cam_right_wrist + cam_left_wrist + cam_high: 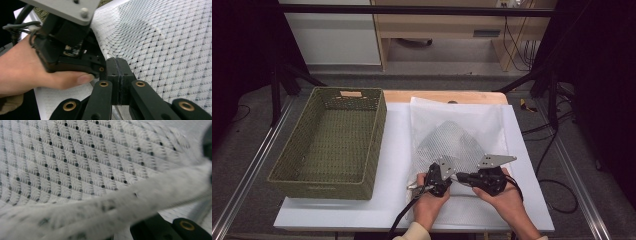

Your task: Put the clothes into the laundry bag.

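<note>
On the white table, both tools, left and right, pinch the mesh bag's near edge, jaws closed.

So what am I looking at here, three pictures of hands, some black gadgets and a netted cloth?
A person sits at a table holding a hand-operated tool in each hand: the left gripper and the right gripper. One picture comes from a camera overhead; the other two come from small cameras riding on each tool, looking along its black fingers. On the table stand an empty woven basket on the left and a white mesh laundry bag lying flat. Both tools meet at the bag's near edge. The right one's fingers are pressed shut, apparently pinching the mesh. The left camera sits very close to the fabric, so its grip cannot be made out.
</note>
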Demonstrator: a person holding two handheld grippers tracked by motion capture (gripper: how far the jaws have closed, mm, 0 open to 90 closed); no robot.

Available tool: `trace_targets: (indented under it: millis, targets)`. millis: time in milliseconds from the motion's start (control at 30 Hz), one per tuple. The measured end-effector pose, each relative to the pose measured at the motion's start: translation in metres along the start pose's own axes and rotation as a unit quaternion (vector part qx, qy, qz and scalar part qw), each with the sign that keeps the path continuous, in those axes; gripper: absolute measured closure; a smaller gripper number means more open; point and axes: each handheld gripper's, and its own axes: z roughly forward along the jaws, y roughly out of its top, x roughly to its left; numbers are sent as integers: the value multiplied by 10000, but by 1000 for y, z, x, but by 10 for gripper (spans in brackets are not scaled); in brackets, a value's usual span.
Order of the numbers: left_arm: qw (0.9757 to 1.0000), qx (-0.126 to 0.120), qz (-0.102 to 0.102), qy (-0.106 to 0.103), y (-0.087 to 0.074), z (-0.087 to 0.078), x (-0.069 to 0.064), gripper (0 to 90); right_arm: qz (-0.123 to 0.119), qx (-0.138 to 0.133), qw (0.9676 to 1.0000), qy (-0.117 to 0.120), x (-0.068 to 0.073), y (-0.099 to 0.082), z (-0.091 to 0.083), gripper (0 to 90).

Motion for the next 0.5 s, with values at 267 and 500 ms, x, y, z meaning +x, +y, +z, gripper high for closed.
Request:
trace_targets:
  millis: [267,500]
  targets:
    - [9999,-62,-43,-145,-6,-19,-9,900,54,-79,10000,-11,0,-2,-3,900]
    - [9996,-121,-96,-217,-13,-41,-12,900,32,-127,9999,-9,3,-3,-5,900]
